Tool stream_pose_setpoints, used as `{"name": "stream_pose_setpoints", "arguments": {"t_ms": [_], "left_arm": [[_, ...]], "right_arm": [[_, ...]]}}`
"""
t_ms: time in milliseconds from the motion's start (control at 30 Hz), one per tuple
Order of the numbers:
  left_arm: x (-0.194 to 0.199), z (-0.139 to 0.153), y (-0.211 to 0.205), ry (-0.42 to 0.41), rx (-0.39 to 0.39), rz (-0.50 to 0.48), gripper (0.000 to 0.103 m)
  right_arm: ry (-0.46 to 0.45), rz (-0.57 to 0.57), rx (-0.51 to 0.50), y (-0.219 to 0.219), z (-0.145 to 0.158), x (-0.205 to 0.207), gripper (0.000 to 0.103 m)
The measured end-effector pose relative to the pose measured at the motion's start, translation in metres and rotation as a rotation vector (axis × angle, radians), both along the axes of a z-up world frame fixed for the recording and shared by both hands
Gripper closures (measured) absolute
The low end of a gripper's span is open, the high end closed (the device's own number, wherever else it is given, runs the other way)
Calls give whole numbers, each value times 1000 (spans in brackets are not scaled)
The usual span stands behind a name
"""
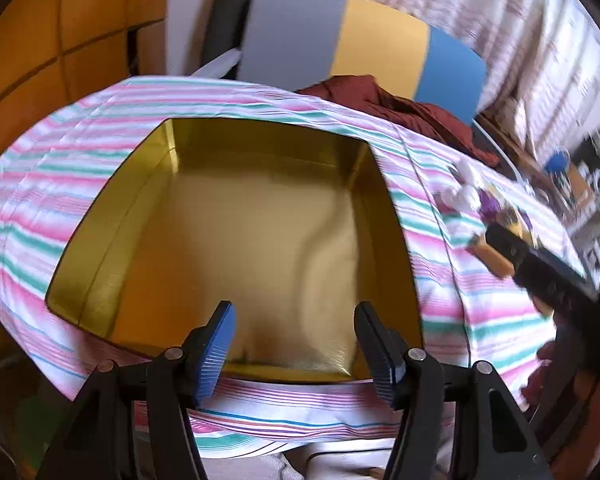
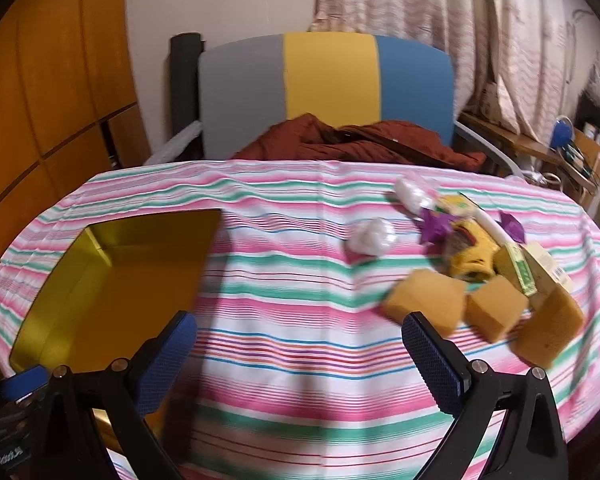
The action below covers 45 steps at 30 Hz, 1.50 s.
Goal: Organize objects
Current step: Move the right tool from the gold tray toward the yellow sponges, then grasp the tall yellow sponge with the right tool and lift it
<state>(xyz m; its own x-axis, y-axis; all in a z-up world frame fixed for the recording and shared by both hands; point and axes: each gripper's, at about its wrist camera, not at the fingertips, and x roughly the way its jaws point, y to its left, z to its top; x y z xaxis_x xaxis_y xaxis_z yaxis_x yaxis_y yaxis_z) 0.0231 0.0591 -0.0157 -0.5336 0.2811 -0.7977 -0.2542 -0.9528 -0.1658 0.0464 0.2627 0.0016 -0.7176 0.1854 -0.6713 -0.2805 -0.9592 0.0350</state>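
The right gripper (image 2: pixel 300 344), fingers wide and empty, is nearer the sponges (image 2: pixel 424 300), just far-right; the left gripper (image 1: pixel 296 344), half open, hovers over the empty tin (image 1: pixel 100 216).

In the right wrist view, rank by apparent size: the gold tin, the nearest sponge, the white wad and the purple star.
1. gold tin
2. nearest sponge
3. white wad
4. purple star, close to the wad and blurred, so unsure.

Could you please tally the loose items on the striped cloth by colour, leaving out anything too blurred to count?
Orange sponge blocks: 3
Purple wrapped pieces: 2
White wrapped items: 2
Total: 7
The yellow packets in the pile overlap and are too blurred to count.
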Motion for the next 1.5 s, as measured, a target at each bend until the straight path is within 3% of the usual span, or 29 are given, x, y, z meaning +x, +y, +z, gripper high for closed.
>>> {"name": "stream_pose_setpoints", "arguments": {"t_ms": [233, 400, 600, 833, 1000, 1200, 1267, 1500], "left_arm": [[18, 5, 40, 21, 52, -172, 41], [27, 9, 64, 11, 105, -245, 40], [31, 7, 91, -30, 160, -326, 40], [25, 0, 118, -57, 187, -345, 40], [20, -2, 139, -49, 135, -359, 40], [18, -6, 167, -34, 94, -421, 33], [16, -11, 175, -34, 85, -431, 32], [-3, -21, 207, -9, 77, -446, 24]], "right_arm": [[-43, -60, 3, 64, -14, 20, 0], [14, -268, 48, 124, -14, 54, 0], [94, -508, 8, 198, -25, 92, 0], [108, -482, -48, 221, -47, 89, 5], [108, -483, -71, 227, -60, 77, 12], [98, -516, -70, 234, -70, 73, 24], [104, -528, -89, 239, -74, 75, 36], [128, -470, -100, 237, -80, 72, 50]]}}
